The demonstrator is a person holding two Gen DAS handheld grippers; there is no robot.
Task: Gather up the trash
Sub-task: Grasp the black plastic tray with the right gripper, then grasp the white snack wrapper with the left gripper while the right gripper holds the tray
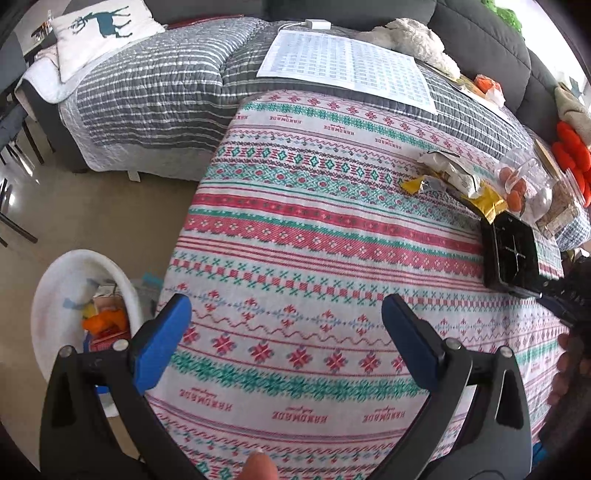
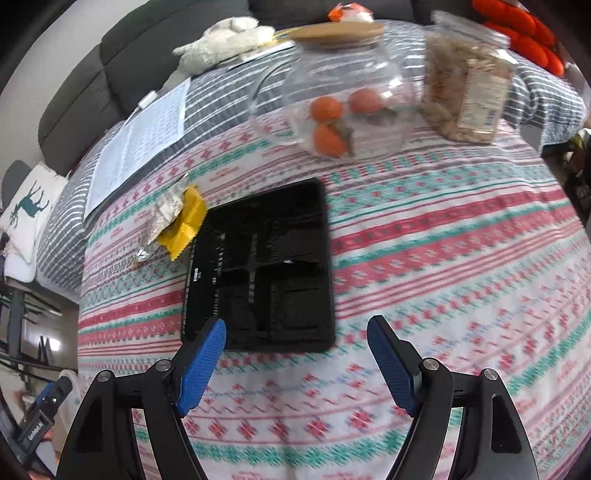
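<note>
A black plastic food tray point(image 2: 262, 269) lies on the patterned cloth point(image 2: 443, 258), just beyond my right gripper point(image 2: 297, 332), which is open and empty. A yellow wrapper point(image 2: 186, 223) and a silver crumpled wrapper point(image 2: 166, 210) lie at the tray's far left corner. In the left wrist view the tray point(image 1: 511, 254) and the wrappers point(image 1: 454, 177) sit at the right. My left gripper point(image 1: 286, 314) is open and empty over the cloth's near left part. A white bin point(image 1: 74, 306) holding trash stands on the floor to its left.
A clear jar with orange fruit point(image 2: 340, 110) and a jar of cereal point(image 2: 465, 88) stand behind the tray. A printed sheet point(image 1: 347, 66), a plush toy point(image 1: 410, 37) and a deer pillow point(image 1: 99, 29) lie on the grey striped bedding. Chair legs point(image 1: 14, 155) stand at far left.
</note>
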